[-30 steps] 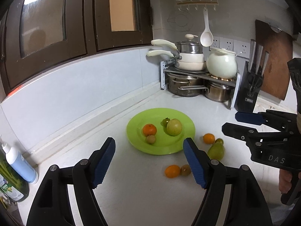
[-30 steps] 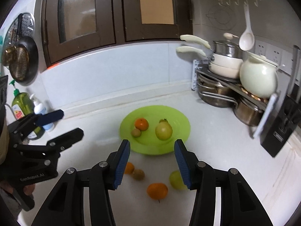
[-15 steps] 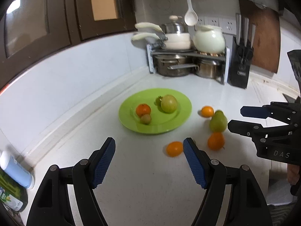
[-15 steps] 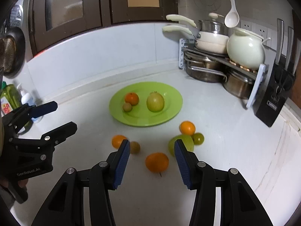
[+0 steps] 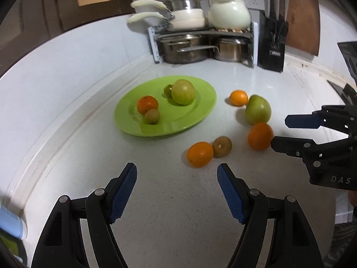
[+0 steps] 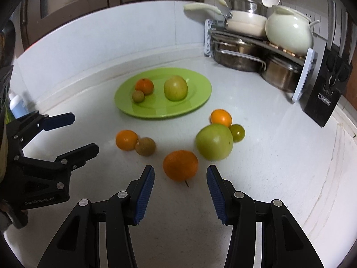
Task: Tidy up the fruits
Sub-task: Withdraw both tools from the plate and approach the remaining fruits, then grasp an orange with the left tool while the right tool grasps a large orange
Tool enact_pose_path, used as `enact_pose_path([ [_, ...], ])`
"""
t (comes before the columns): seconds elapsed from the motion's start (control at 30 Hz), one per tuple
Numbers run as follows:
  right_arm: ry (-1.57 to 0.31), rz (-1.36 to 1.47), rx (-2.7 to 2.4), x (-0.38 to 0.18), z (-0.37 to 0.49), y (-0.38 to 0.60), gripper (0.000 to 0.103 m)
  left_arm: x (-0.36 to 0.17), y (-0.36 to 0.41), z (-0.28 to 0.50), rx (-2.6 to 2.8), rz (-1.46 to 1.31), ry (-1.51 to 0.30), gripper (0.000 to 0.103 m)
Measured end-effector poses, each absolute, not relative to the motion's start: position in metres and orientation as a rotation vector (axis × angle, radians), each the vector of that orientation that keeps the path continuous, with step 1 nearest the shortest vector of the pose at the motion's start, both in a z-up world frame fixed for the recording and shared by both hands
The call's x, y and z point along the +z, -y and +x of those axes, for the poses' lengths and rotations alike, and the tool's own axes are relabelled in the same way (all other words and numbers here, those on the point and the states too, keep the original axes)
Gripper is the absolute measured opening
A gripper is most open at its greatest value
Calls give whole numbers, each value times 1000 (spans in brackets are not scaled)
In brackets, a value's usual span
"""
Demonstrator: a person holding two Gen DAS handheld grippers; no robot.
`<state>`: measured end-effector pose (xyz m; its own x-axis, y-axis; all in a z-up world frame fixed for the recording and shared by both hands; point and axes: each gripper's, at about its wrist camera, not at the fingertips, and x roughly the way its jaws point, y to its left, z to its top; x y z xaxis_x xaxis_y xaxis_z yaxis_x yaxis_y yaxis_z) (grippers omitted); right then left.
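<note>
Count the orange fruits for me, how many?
4. One orange sits on the green plate. Three lie on the counter: one touching a brown fruit, one behind the big green fruit, one nearest the right claw.

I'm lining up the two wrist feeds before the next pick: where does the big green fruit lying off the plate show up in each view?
Left wrist: the big green fruit sits right of centre, right of the green plate, with an orange in front of it.
Right wrist: the big green fruit is just right of centre, ahead of the open right gripper.
Shared landmark: the green plate.
</note>
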<state>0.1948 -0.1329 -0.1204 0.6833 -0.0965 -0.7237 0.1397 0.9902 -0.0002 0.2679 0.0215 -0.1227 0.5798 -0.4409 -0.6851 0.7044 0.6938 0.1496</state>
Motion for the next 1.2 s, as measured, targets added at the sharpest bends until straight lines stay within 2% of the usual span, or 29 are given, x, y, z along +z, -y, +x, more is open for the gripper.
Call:
enact_pose_path([
  [0.37, -866, 52, -134, -142, 207, 134, 50, -140, -8, 284, -755, 482, -681, 73],
  [0.47, -867, 51, -134, -144, 209, 135, 50, -142, -5, 287, -777, 486, -685, 70],
  [0.77, -860, 57, -132, -144, 214, 139, 50, -145, 8, 295, -841, 477, -702, 58],
  [1.13, -859, 63, -107, -146, 219, 140, 50, -146, 13, 300, -879, 439, -726, 36],
  [1.2, -859, 67, -101, -146, 220, 141, 49, -147, 14, 298, -878, 444, -724, 34],
])
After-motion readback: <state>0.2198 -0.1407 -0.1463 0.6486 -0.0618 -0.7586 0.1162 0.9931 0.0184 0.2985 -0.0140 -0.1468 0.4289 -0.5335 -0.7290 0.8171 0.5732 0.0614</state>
